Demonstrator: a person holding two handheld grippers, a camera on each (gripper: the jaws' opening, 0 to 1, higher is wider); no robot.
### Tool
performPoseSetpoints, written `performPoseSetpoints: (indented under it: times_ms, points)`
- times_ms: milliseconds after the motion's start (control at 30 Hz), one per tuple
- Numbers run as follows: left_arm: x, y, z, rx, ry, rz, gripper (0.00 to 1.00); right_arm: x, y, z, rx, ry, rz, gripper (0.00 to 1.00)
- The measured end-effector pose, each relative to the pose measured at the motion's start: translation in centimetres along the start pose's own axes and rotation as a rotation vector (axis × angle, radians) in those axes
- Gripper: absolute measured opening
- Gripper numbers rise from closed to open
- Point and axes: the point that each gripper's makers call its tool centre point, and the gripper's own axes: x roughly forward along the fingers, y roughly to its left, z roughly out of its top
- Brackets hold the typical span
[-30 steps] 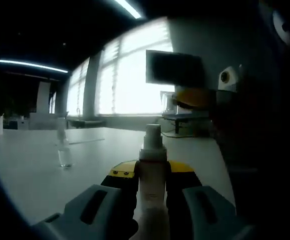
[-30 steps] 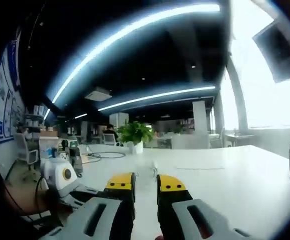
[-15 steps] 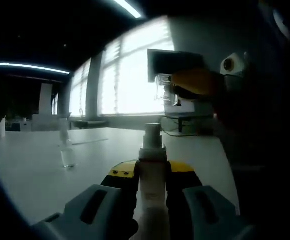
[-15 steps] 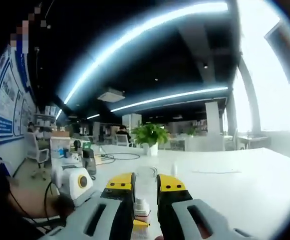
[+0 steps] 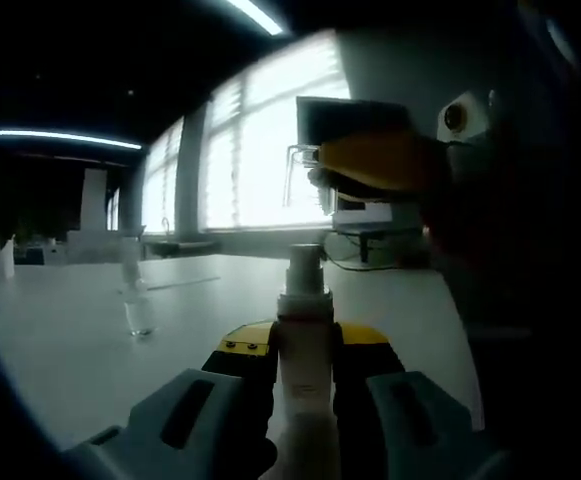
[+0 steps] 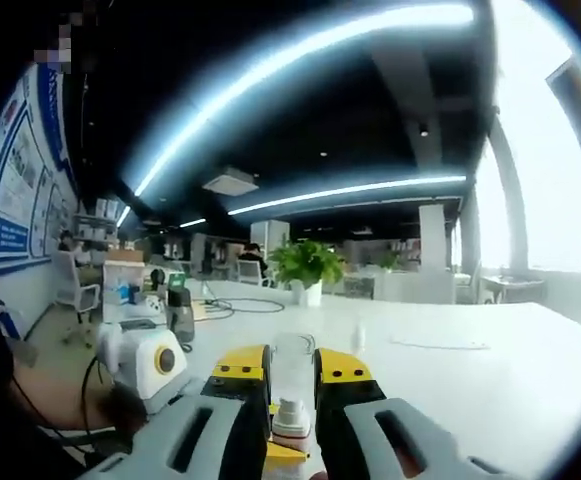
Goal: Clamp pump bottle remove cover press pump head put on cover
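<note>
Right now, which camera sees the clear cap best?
The right gripper view: the clear cap sits close between that gripper's fingers, above the pump head. The left gripper view shows it small against the bright window.

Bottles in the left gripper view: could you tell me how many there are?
2: the pump bottle clamped upright in the left tool, and a small clear bottle standing on the white table, apart. Others may be hidden.

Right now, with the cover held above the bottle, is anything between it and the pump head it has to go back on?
Nothing visible. The left gripper clamps the bottle, pump head bare. The right gripper holds the clear cover above it, slightly to the side, with open air between them.
</note>
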Motion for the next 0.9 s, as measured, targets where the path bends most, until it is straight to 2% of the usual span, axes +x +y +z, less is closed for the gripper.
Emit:
performPoseSetpoints:
  times_ms: [267, 300, 367, 700, 900]
  points:
    - [0.1, -0.2, -0.1, 0.018, 0.007, 0.000, 0.12, 0.3, 0.3, -2.0, -0.011, 0.051, -0.005, 0.12]
    - [0.1, -0.2, -0.1, 0.019, 0.009, 0.000, 0.12, 0.3, 0.3, -1.8, -0.018, 0.038, -0.005, 0.12]
    - [0.1, -0.2, -0.1, 0.020, 0.009, 0.000, 0.12, 0.1, 0.3, -2.0, -0.014, 0.058, -0.011, 0.12]
    - [0.2, -0.2, -0.2, 0.041, 0.016, 0.012, 0.12, 0.1, 0.2, -3.7, -0.017, 0.117, -0.077, 0.12]
    - [0.2, -0.1, -0.2, 0.041, 0.018, 0.016, 0.13, 0.2, 0.0, -4.0, -0.018, 0.115, -0.114, 0.12]
